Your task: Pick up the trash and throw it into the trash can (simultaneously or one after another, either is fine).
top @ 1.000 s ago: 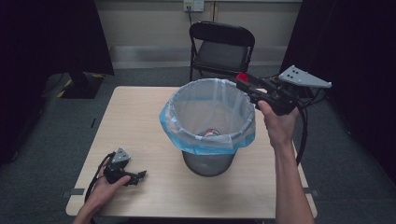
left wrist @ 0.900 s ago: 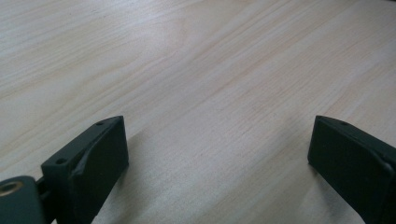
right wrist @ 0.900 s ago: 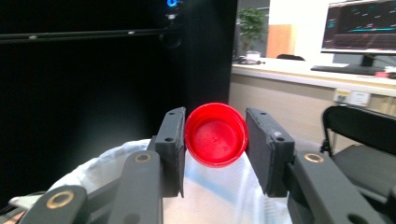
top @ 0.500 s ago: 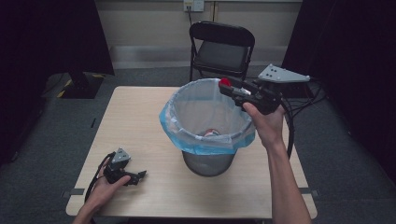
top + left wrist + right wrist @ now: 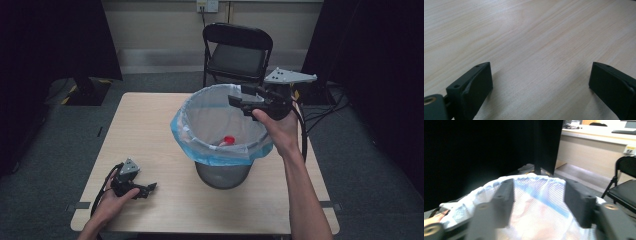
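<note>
Red object (image 5: 228, 139) lies in the bin (image 5: 200, 145) — below right gripper's (image 5: 236, 100) spread fingers.

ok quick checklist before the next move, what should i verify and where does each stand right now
1. Right gripper jaws empty: ok, open, nothing between them.
2. Right gripper over the bin: ok, above its far right rim.
3. Red object inside the bin: ok, lying on the liner.
4. Liner folded over the rim: ok on the near side; far side cannot tell.
5. Left gripper free: ok, open, resting on the table.
</note>
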A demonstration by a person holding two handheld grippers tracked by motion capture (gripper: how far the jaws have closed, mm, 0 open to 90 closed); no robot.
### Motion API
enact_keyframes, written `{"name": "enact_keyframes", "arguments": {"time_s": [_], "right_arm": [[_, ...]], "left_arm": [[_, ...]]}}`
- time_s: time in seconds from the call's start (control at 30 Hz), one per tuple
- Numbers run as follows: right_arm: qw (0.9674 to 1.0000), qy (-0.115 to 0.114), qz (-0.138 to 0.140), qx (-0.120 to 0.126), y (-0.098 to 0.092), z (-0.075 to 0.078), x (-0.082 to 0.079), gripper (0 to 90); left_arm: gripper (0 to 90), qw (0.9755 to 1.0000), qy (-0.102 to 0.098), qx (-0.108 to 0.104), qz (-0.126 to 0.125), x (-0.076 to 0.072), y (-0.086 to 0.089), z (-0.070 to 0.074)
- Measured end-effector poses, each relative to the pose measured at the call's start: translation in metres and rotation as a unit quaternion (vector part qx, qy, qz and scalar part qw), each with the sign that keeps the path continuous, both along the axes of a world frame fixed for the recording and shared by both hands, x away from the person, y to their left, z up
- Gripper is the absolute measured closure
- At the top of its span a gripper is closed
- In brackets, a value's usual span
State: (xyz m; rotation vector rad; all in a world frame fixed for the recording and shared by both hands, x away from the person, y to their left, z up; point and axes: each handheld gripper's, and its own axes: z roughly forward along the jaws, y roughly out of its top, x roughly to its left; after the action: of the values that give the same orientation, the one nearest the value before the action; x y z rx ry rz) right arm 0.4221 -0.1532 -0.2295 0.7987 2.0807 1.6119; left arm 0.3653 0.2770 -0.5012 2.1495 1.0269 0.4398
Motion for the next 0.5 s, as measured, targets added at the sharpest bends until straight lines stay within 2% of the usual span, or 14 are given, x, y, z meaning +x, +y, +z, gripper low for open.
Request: {"name": "enact_keyframes", "arguments": {"time_s": [0.13,0.23,0.5], "right_arm": [[0.9998,-0.009,-0.017,0.001,-0.003,0.003,0.0,26.4],[0.9996,-0.015,-0.024,0.007,-0.006,0.005,-0.001,22.6],[0.9993,-0.018,-0.033,0.006,-0.011,0.004,-0.002,21.0]], "left_arm": [[4.5,1.0,0.0,0.0,0.0,0.0,0.0,0.0],[4.5,1.0,0.0,0.001,-0.001,0.0,0.0,0.0],[4.5,1.0,0.0,0.0,0.0,0.0,0.0,0.0]]}}
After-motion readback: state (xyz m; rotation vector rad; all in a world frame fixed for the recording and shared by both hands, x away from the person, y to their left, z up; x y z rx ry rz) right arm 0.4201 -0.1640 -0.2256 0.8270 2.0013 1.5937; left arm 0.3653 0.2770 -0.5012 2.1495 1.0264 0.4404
